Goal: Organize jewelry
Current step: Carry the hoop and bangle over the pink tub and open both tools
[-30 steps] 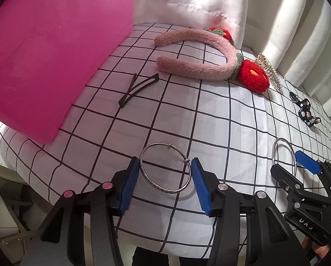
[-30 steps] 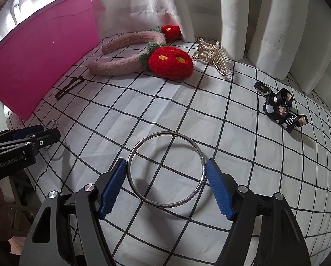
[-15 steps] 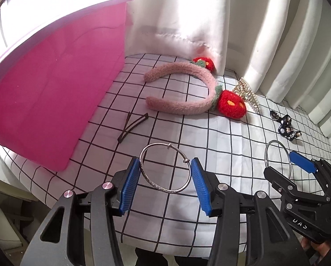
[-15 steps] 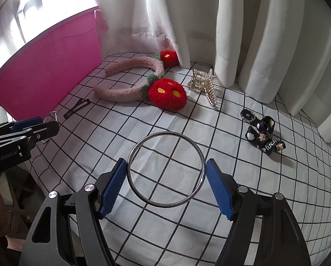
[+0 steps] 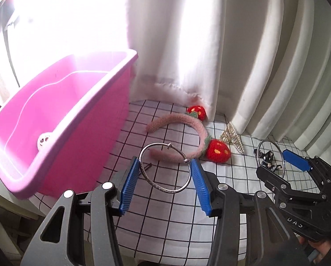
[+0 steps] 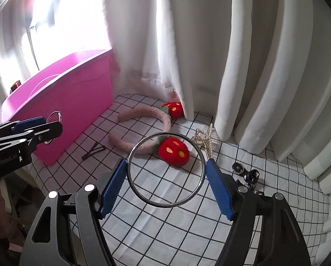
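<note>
My left gripper (image 5: pixel 165 173) is shut on a thin silver bangle with a clasp (image 5: pixel 165 191), held in the air above the checked cloth, just right of the pink bin (image 5: pixel 76 119). A larger plain silver bangle (image 6: pixel 165 206) sits between the blue pads of my right gripper (image 6: pixel 166 170), which is shut on it, also lifted off the cloth. Each view catches the other gripper: the right gripper (image 5: pixel 276 166) at the right edge, the left gripper (image 6: pixel 48 128) at the left beside the pink bin (image 6: pixel 76 93).
On the checked tablecloth (image 6: pixel 165 232) lie a pink headband with red strawberries (image 6: pixel 143 112), a gold hair claw (image 6: pixel 204 139), a black hair clip (image 6: pixel 94 151) and a black bow piece (image 6: pixel 249 175). A white round thing (image 5: pixel 43 140) lies inside the bin. White curtains hang behind.
Both grippers have risen well above the cloth with their bangles held. The views have tilted up, so the bin's open inside and the curtains now show.
</note>
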`<state>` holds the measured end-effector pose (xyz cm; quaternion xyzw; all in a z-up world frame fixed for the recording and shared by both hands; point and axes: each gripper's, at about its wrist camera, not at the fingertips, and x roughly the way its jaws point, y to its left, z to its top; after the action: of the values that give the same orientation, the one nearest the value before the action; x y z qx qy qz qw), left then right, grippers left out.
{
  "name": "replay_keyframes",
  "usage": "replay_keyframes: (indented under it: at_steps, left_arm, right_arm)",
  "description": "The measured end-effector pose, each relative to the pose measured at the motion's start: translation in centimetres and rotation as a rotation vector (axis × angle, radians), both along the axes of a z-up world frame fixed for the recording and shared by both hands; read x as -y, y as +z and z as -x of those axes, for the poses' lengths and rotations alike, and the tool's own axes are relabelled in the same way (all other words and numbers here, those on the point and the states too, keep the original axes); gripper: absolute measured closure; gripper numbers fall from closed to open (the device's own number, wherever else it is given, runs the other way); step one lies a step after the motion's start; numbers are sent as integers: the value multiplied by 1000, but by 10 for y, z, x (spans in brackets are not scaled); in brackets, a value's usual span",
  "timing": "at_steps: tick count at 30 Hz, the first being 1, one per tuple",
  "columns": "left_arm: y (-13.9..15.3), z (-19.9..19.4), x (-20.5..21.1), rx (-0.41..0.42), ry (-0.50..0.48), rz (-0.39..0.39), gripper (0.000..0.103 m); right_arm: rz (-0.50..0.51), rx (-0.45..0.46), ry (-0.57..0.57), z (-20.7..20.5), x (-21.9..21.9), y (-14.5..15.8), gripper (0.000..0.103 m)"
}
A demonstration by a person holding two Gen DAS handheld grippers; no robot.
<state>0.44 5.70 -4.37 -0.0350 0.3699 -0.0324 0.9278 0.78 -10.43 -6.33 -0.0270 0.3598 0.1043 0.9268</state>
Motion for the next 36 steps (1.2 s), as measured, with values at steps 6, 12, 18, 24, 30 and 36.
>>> replay_keyframes:
  at_steps: [6,12,18,24,30,36]
  left_arm:
    - [39,-1,-23,92,31,9,56]
    - [62,-8,-62,135,100,-3,56]
    - [73,-10,-110,153,201,-14,56]
    - [73,-10,-154,150,286,-28,56]
    - [67,-13,-195,122,361,-24,56]
    - [52,-21,-222,84,394,-15,56]
  right_arm:
    - [-7,83,47,-12,-24,39,32]
    - [-19,141,116,-27,-58,68,32]
    - [-27,181,206,-45,-104,88,32]
    - [-33,201,296,-63,-154,99,32]
    - [-25,194,367,-80,-200,101,32]
    - [-3,165,413,-99,-238,96,32]
